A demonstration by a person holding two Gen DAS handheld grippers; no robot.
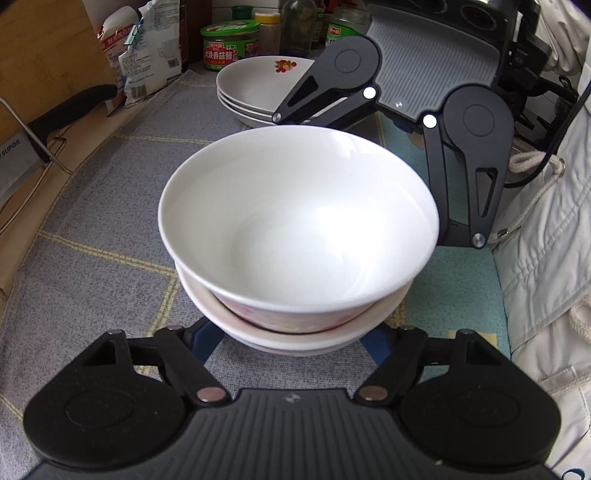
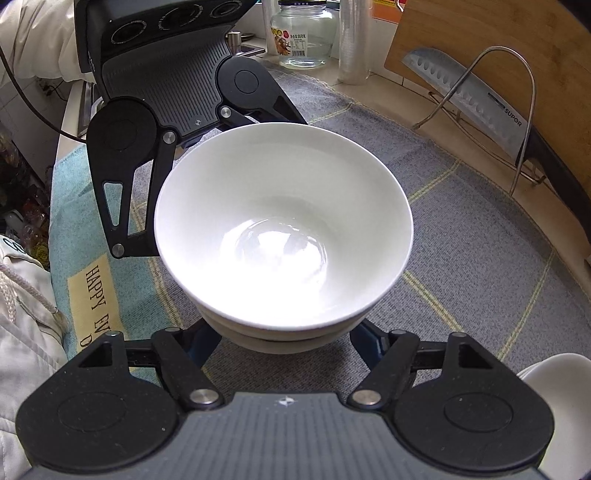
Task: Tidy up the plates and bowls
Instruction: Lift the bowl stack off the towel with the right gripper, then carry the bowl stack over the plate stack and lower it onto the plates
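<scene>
the left gripper (image 1: 295,339) comes in low at the near side of a stack of bowls (image 1: 295,236), its blue fingers (image 1: 205,341) partly spread and running under the lowest bowl on either side; the bowls hide the tips, so i cannot tell whether they press the stack or only sit beside it. the right gripper (image 2: 286,338) does the same from the opposite side, its blue fingers (image 2: 365,343) half spread and tucked under the stack of bowls (image 2: 282,229), the tips hidden there too. each gripper shows in the other's view across the bowls, with its dark arms close against the far rim. the stack is a plain white bowl nested in two or so others, the one beneath showing a pinkish pattern on its outer wall, and it stands upright on a grey checked cloth (image 1: 110,229) that covers the counter. just beyond it, towards the back, sits a stack of shallow plates (image 1: 255,88) with a small red flower print, well apart from the bowls. behind the plates stand a green-lidded jar (image 1: 231,46) and some bottles. off to one side a kitchen knife (image 2: 476,107) rests in a wire rack against a wooden chopping board (image 2: 461,33), and a clear glass jar (image 2: 303,37) stands at the cloth's far edge. a person's pale jacket (image 1: 550,240) hangs close beside the counter.
</scene>
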